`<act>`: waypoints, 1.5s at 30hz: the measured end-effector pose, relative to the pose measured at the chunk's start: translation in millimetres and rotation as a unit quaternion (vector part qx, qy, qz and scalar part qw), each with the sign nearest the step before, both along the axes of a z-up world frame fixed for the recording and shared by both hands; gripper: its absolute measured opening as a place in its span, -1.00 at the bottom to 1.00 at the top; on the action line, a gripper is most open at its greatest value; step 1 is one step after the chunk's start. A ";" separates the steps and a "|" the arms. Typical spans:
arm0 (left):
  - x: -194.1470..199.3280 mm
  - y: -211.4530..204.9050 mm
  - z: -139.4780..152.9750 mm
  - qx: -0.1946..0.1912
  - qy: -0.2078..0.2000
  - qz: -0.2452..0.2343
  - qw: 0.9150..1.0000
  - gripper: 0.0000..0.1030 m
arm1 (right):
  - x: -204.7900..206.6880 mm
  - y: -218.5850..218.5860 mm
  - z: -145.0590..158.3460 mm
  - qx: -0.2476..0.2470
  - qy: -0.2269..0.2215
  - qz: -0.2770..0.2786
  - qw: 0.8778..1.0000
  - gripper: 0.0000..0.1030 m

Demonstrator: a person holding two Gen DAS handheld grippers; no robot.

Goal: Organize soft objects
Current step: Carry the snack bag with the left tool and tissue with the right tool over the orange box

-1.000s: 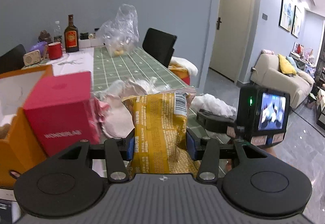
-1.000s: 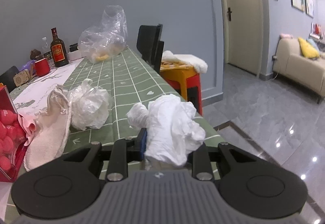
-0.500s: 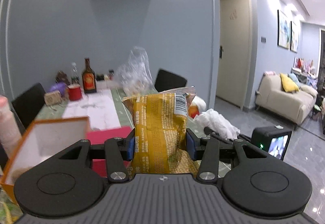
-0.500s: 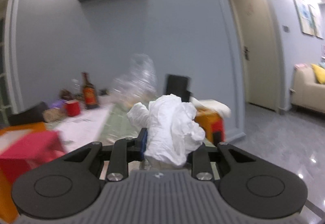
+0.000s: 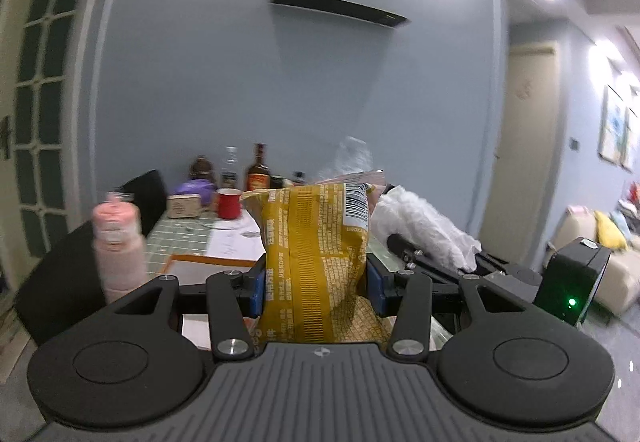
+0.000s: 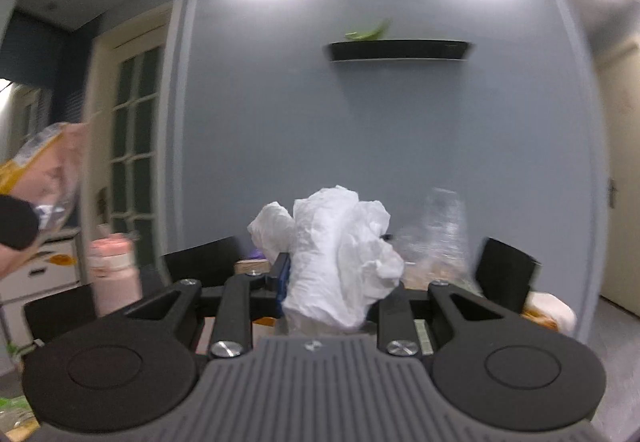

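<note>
The left hand-held gripper [image 5: 316,292] is clenched on a yellow snack bag [image 5: 316,254], its blue pads pressing the bag's sides while the bag stands upright between the fingers, lifted off the counter [image 5: 188,238]. The right hand-held gripper [image 6: 330,296] is likewise clenched, grasping a crumpled white plastic bag [image 6: 336,254] that bulges up above its fingers; in the left wrist view that same white bundle shows just to the right of the snack bag. Both cameras are tipped upward toward the grey-blue wall and its dark shelf [image 5: 340,7], so both loads appear raised well above the counter. Left of the snack bag stands a pink bottle [image 5: 118,246], blurred, and below it the orange rim of a box [image 5: 212,260] shows, with a red mug [image 5: 229,203] and a brown bottle [image 5: 258,169] farther back on the counter. By the look of it, two soft items are picked up and in transit, but neither is put away. Depositing them remains, most likely into that box, though its inside is hidden here, and whether other soft things wait on the counter cannot be told.
</note>
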State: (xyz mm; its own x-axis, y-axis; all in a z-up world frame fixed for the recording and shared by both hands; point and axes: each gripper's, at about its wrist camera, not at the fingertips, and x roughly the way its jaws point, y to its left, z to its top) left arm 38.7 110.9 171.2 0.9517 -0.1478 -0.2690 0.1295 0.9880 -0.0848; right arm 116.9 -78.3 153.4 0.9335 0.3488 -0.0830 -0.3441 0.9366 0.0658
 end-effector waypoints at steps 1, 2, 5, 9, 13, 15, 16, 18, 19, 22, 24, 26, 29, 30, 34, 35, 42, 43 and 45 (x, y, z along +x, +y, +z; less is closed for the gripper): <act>5.0 6.9 1.5 -0.004 0.000 0.009 1.000 0.04 | 7.6 10.3 4.3 -0.001 0.010 0.017 1.000 -0.54; 11.7 13.7 2.7 -0.008 0.002 0.020 1.000 0.04 | 13.7 19.9 7.1 -0.004 0.017 0.029 0.999 -0.54; 35.0 34.9 3.7 -0.024 0.012 0.049 0.998 0.04 | 36.8 49.4 8.4 -0.014 0.040 0.056 0.998 -0.54; 77.4 59.5 -5.4 -0.039 0.040 0.079 0.995 0.04 | 69.3 82.8 -0.4 -0.026 0.076 0.098 0.992 -0.54; 121.9 85.9 -25.6 -0.044 0.090 0.099 0.990 0.04 | 104.8 104.4 -9.7 -0.058 0.124 0.115 0.984 -0.53; 142.5 98.3 -39.3 -0.055 0.109 0.101 0.987 0.04 | 126.5 115.7 -13.3 -0.073 0.147 0.121 0.979 -0.54; 155.5 102.9 -47.2 -0.061 0.116 0.103 0.986 0.04 | 134.2 115.8 -13.1 -0.075 0.152 0.122 0.978 -0.54; 171.4 108.9 -61.0 -0.050 0.133 0.111 0.984 0.04 | 147.6 114.5 -14.3 -0.051 0.163 0.116 0.978 -0.53; 181.5 109.6 -67.8 -0.042 0.145 0.115 0.982 0.04 | 154.9 113.7 -15.2 -0.032 0.173 0.113 0.978 -0.52; 202.6 111.7 -83.3 -0.033 0.173 0.128 0.976 0.04 | 174.9 125.3 -24.5 -0.029 0.198 0.118 0.973 -0.52; 204.6 107.9 -90.9 -0.022 0.180 0.128 0.975 0.04 | 183.5 135.1 -35.6 -0.038 0.218 0.121 0.968 -0.52; 210.0 105.8 -97.7 -0.011 0.184 0.124 0.975 0.04 | 189.3 144.0 -48.6 -0.046 0.235 0.129 0.962 -0.52; 214.1 103.9 -103.5 0.001 0.189 0.134 0.973 0.03 | 202.3 165.6 -72.9 -0.084 0.258 0.120 0.955 -0.52; 215.7 104.4 -105.7 0.007 0.194 0.137 0.971 0.03 | 207.2 169.6 -77.7 -0.097 0.271 0.117 0.951 -0.52; 220.0 110.8 -108.1 -0.002 0.201 0.126 0.972 0.03 | 215.0 170.0 -78.7 -0.094 0.274 0.128 0.949 -0.52; 221.9 112.1 -108.5 -0.001 0.203 0.129 0.971 0.03 | 216.7 171.6 -80.1 -0.099 0.277 0.123 0.948 -0.52; 236.9 121.0 -111.6 -0.024 0.204 0.142 0.968 0.02 | 209.2 163.0 -72.0 -0.114 0.233 0.068 0.963 0.36; 238.8 120.2 -111.9 -0.023 0.203 0.143 0.968 0.02 | 207.8 157.3 -67.7 -0.107 0.227 0.071 0.965 0.39; 238.5 119.0 -112.0 -0.019 0.202 0.145 0.968 0.02 | 202.5 147.0 -60.2 -0.090 0.222 0.080 0.968 0.46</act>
